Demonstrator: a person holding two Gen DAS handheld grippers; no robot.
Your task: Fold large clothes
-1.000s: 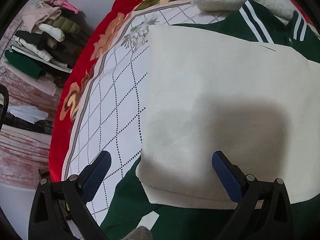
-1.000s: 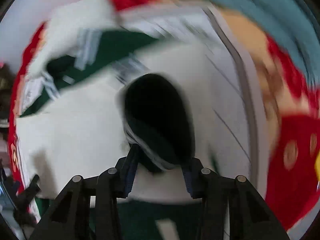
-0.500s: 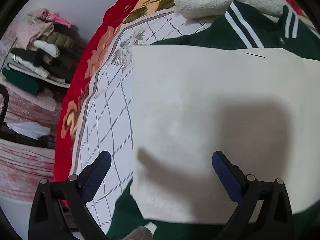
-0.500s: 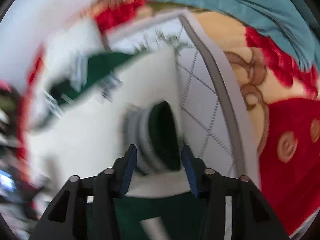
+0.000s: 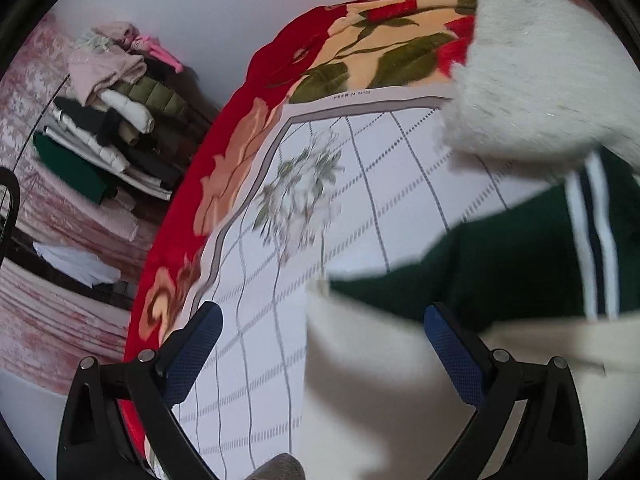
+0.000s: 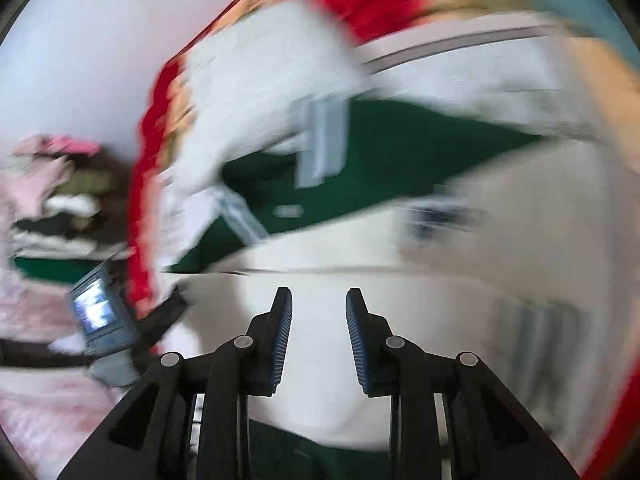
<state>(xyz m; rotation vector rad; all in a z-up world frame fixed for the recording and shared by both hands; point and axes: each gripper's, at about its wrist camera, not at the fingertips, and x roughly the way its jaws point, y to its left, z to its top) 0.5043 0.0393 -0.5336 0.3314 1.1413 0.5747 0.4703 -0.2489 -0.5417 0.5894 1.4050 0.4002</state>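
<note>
A large green and cream jacket lies on the bed. Its cream folded panel (image 5: 380, 392) and its green part with white stripes (image 5: 520, 256) show in the left wrist view. My left gripper (image 5: 320, 344) is open and empty, low over the cream panel's left corner. In the blurred right wrist view, the cream panel (image 6: 320, 360) and the green part (image 6: 392, 164) lie ahead. My right gripper (image 6: 319, 332) is open with a narrow gap and holds nothing, above the cream panel.
A white fluffy garment (image 5: 540, 80) lies at the far end of the bed, touching the jacket. The bed has a white checked sheet (image 5: 280, 280) over a red floral blanket (image 5: 248, 128). A pile of clothes (image 5: 108, 120) stands beside the bed at left.
My right gripper let go of the dark striped cuff it held and swung left. My left gripper moved forward toward the jacket's far end; the cream panel now sits lower in its view.
</note>
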